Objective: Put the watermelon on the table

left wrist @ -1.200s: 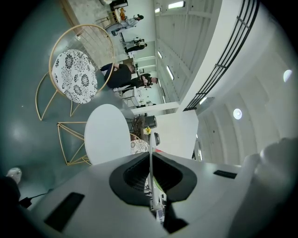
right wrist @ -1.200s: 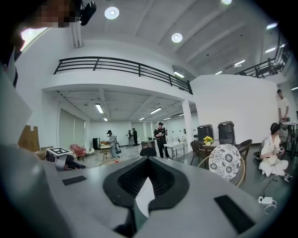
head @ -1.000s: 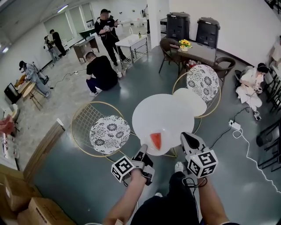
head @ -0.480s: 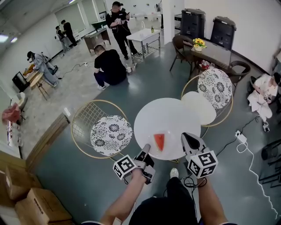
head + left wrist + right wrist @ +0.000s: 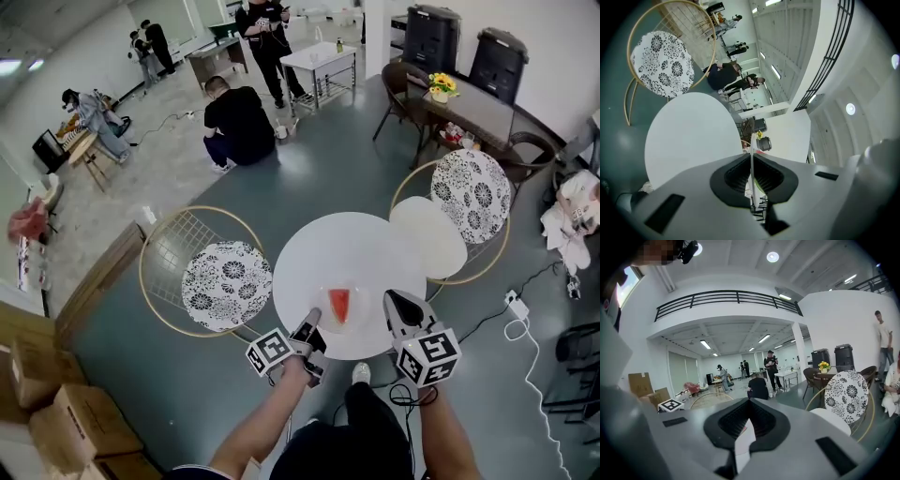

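Observation:
A red watermelon slice (image 5: 338, 305) lies on a thin pale plate (image 5: 354, 322) over the near part of the round white table (image 5: 356, 248). My left gripper (image 5: 312, 321) is at the plate's left rim. In the left gripper view its jaws (image 5: 751, 161) are shut on that thin white rim (image 5: 751, 140), with the table (image 5: 689, 136) beyond. My right gripper (image 5: 390, 300) hovers at the table's near right edge, apart from the plate. In the right gripper view the right gripper (image 5: 747, 417) is shut, with nothing held that I can make out.
A wire chair with a patterned cushion (image 5: 225, 284) stands left of the table; another (image 5: 469, 195) stands at the back right behind a smaller white round top (image 5: 428, 236). A power strip and cable (image 5: 514, 305) lie on the floor at right. Cardboard boxes (image 5: 56, 412) sit at the near left. Several people are farther back.
The plate with the watermelon has moved from the table's near edge further in over the top, still in my left gripper. The head view has drifted; the right gripper keeps its place.

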A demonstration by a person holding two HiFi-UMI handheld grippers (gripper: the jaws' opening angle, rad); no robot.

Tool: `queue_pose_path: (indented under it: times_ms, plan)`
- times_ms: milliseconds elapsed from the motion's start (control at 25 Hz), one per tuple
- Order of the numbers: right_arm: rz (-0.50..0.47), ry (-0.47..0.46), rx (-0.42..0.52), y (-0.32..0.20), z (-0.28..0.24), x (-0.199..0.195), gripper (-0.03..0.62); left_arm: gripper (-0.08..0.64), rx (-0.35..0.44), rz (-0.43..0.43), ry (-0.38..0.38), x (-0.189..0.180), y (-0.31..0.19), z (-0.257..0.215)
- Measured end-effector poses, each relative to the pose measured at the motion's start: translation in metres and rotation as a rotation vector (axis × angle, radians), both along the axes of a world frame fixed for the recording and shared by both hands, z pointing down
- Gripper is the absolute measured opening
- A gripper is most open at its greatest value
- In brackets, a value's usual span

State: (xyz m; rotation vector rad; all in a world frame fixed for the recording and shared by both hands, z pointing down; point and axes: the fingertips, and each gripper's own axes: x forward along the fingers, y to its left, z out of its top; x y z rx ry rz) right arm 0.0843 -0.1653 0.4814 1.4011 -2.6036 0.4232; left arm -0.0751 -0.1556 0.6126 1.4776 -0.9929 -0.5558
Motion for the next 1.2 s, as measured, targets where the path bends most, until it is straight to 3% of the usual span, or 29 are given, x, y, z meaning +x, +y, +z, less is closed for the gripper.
queue_pose_path:
  times_ms: [680,1200]
  plan:
    - [-0.072,0.041,-0.142,-0.056,0.071,0.024,0.005,0.017,-0.115,-0.052,-0.021,0.031,-0.087,0.105]
    - [-0.103,0.025,-0.169,-0.080,0.081,0.017,0.005,0.017,-0.169,-0.063,-0.062,0.030,-0.102,0.124]
